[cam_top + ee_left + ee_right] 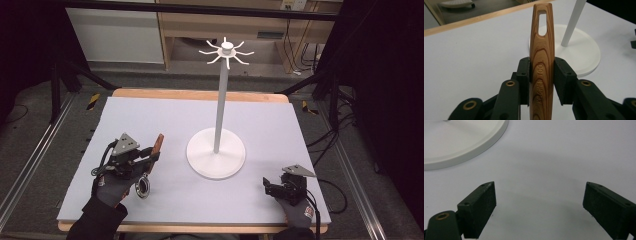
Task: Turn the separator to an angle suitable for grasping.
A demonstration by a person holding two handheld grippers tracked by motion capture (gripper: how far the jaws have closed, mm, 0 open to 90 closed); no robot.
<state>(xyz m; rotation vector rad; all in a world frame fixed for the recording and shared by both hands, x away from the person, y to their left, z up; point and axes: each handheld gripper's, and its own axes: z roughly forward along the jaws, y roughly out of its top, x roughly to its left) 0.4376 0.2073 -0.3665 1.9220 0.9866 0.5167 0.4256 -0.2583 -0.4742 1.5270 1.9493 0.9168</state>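
Left gripper view: the left hand-held gripper (541, 75) clamps the strainer handle (542, 57); keep it steady, aiming its slot at a stand (218, 100) hook.

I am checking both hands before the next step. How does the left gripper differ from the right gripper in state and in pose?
The left gripper is shut on the wooden handle of a kitchen tool; the right gripper stands open, with bare table between its jaws. In the high view, the left gripper points up the table with the tool; the right gripper points leftward, low over the table. Both have black jaws and a grey plate on top.
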